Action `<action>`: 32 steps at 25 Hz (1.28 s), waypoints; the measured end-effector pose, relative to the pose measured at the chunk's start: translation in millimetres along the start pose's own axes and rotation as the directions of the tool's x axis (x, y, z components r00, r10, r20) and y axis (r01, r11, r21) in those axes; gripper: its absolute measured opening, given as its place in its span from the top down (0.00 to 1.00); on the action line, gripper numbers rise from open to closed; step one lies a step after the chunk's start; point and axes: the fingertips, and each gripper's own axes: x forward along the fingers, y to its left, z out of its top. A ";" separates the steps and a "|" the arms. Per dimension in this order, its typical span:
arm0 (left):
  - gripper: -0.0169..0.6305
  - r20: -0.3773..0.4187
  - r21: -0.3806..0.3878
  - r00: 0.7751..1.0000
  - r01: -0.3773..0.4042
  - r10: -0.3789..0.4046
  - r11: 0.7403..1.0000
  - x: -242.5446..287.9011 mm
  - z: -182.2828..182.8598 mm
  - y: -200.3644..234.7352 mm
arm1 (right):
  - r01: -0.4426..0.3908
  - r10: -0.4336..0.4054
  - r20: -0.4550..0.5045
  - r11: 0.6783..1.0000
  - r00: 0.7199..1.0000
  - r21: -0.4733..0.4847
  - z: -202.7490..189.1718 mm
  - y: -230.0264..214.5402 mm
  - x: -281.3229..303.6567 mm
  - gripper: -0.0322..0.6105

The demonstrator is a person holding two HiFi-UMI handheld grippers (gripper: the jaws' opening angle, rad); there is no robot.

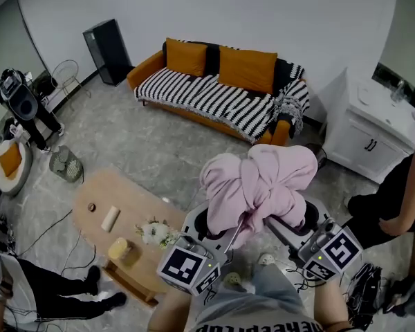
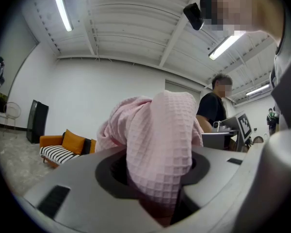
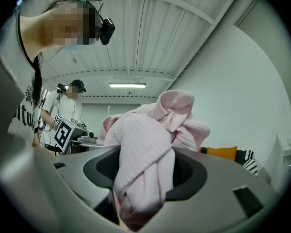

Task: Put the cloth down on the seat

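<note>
cloth (image 1: 259, 182): pink, waffle weave, scrunched into one big lump, up in the air and gripped from both sides, nowhere near landing yet

left hand-held gripper (image 2: 155, 178): clamped on a fat fold of the cloth, jaws pushed fairly wide by all that bulk, fold stuffed right down into the gap

right hand-held gripper (image 3: 143, 178): same deal, closed on another thick bunch, more fabric piled above the jaws

both together: side by side low in the head view, pointing roughly level, lump sitting on top between them

seat (image 1: 207, 99): covered by a black-and-white striped throw, nothing pink on it, well apart from the cloth

sofa (image 1: 146, 66): orange, against the far white wall, orange cushions (image 1: 247, 68) along the back

floor (image 1: 145, 151): grey, open stretch between the sofa and the cloth

table (image 1: 135, 206): low, wooden, just beside the left hand-held gripper, a small bunch of flowers (image 1: 154, 232) and a couple of small bits on top

cabinet (image 1: 370, 133): white, off to the right near the wall

other people: one at the right edge (image 1: 401, 199) by the cabinet, legs of another at bottom left (image 1: 48, 299)
</note>
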 end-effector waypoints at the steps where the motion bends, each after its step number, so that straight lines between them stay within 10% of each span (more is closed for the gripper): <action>1: 0.64 -0.002 -0.006 1.000 0.006 -0.006 1.000 5.6 -1.9 2.6 | -0.001 0.001 -0.004 1.000 1.000 0.001 -2.0 -5.9 2.0 0.53; 32: 0.65 -0.041 0.011 0.979 -0.200 0.201 0.980 296.3 0.0 63.4 | -0.184 0.184 -0.005 0.982 0.983 0.033 6.6 -310.3 66.4 0.52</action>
